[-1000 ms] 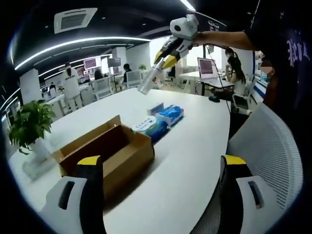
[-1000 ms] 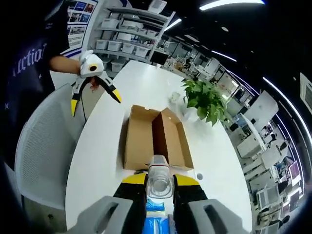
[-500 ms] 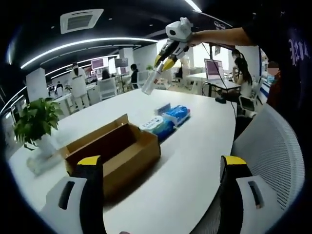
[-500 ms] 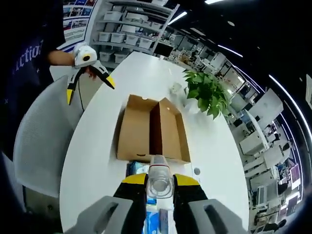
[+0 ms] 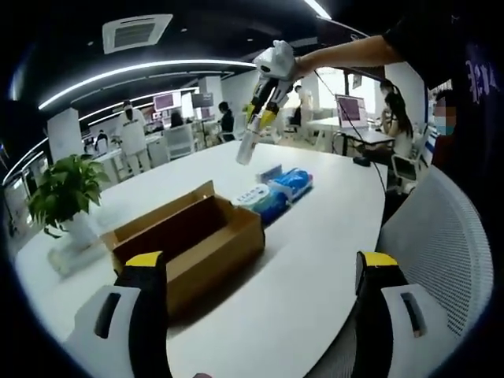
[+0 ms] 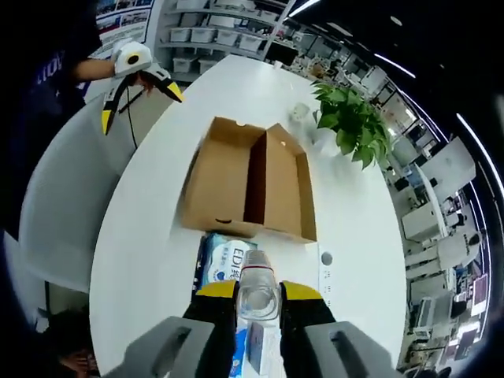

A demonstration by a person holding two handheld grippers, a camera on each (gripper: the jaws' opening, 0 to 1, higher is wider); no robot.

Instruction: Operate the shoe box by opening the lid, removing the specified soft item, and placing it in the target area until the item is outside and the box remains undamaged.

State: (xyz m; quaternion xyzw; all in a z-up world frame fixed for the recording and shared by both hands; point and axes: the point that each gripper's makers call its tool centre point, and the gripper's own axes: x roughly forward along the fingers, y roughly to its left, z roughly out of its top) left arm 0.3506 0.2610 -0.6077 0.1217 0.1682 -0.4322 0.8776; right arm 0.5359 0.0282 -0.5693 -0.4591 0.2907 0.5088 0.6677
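An open brown cardboard shoe box lies on the white table, with its lid folded flat beside it. Blue and white soft tissue packs lie on the table at the box's end. My right gripper is shut on a clear plastic bottle. In the left gripper view it hangs high above the packs with the bottle pointing down. My left gripper is open, holding nothing, near the table's edge. In the right gripper view it is off the table's side.
A potted plant stands beyond the box. A white mesh chair sits against the table's edge. A laptop is on a far desk, and people sit and stand in the office behind.
My right gripper has carried the bottle back from over the box to above the tissue packs. The left gripper has stayed open and nearly still.
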